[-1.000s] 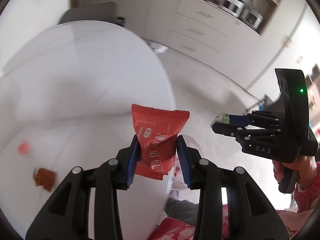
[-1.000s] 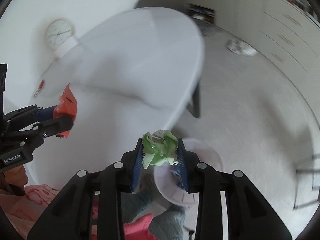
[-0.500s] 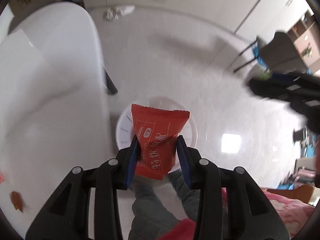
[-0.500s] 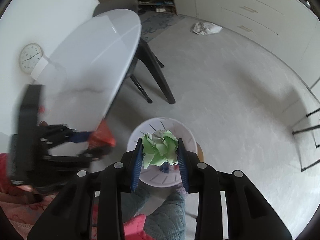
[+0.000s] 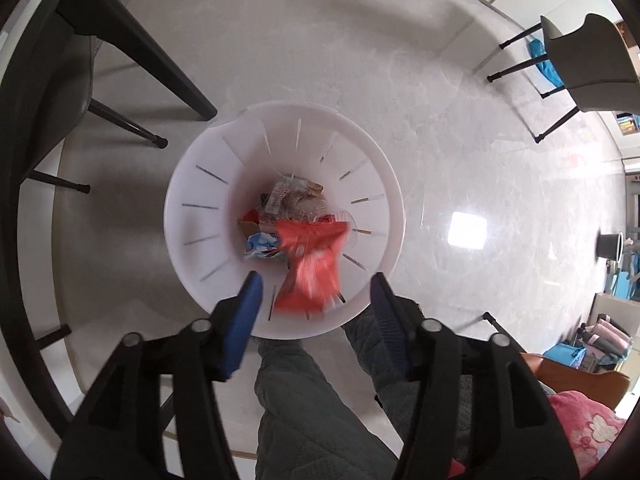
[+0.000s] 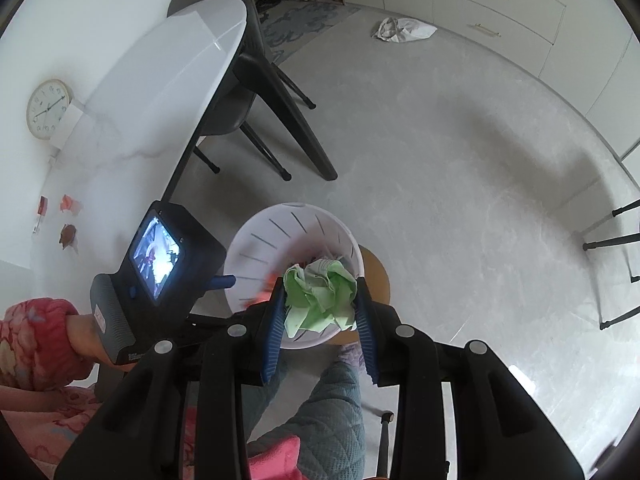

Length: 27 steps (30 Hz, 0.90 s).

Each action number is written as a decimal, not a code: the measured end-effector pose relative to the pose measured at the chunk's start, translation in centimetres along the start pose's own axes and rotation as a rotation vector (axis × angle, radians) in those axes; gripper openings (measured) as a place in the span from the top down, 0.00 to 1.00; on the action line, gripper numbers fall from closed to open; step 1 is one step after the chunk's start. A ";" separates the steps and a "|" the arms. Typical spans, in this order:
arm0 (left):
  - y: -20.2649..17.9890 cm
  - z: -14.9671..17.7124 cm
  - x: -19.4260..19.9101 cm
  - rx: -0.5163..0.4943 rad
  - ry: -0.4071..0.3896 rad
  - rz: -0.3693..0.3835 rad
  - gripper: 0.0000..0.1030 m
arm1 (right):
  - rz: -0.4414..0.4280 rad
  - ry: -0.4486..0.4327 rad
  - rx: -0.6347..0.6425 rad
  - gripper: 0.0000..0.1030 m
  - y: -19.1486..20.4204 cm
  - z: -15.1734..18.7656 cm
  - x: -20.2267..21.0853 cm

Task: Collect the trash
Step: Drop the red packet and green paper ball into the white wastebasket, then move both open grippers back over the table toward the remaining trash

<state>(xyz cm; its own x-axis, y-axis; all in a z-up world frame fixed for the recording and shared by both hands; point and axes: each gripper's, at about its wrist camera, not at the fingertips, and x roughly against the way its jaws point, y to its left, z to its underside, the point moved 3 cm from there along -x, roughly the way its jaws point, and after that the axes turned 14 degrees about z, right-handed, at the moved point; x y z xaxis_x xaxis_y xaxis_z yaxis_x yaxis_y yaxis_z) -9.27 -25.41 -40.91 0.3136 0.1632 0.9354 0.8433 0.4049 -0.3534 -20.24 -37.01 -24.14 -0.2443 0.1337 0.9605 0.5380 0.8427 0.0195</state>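
Two grippers we hold above the white bin (image 5: 384, 216). Left gripper (image 5: 314, 292) points straight into it, jaws opening, pads clear of the blurred red wrapper (image 5: 310, 264) between them, over the bin's litter. Right gripper (image 6: 320, 304), beside the rim, pinches a crumpled green paper (image 6: 320, 296).

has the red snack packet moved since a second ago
Yes. The red snack packet, earlier clamped in the left gripper, is now free of its opening jaws and dropping, blurred, into the white bin below.
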 end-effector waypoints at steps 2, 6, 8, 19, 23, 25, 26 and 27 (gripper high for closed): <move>-0.2 0.2 0.4 0.015 -0.012 0.009 0.38 | -0.008 0.002 0.006 0.67 -0.1 -0.1 -0.3; 0.1 0.6 3.1 0.031 -0.073 0.018 0.36 | -0.022 -0.002 0.015 0.67 -0.1 -0.4 -0.5; 0.3 0.6 5.4 0.039 -0.118 0.019 0.36 | -0.026 -0.009 0.024 0.66 0.2 -0.6 -0.5; 3.1 6.7 24.1 0.197 -0.538 -0.038 0.13 | -0.080 0.014 0.131 0.66 5.2 -1.0 -3.1; 4.9 9.9 26.9 0.293 -0.589 -0.095 0.13 | -0.089 0.030 0.203 0.65 8.1 -0.7 -4.9; 5.7 11.3 27.5 0.338 -0.605 -0.107 0.13 | -0.101 0.047 0.229 0.51 9.4 -0.5 -5.8; 6.2 12.1 27.7 0.364 -0.608 -0.112 0.12 | -0.098 0.049 0.236 0.45 9.7 -0.5 -6.1; 6.6 12.7 27.8 0.391 -0.599 -0.114 0.12 | -0.089 0.047 0.246 0.34 10.2 -0.4 -6.3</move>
<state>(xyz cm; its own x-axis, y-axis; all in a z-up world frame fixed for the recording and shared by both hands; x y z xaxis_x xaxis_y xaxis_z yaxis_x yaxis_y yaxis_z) -0.52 -6.74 -17.44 -0.1548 0.5204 0.8398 0.6033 0.7229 -0.3368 -12.91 -29.50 -29.90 -0.2405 0.0339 0.9701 0.3022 0.9523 0.0416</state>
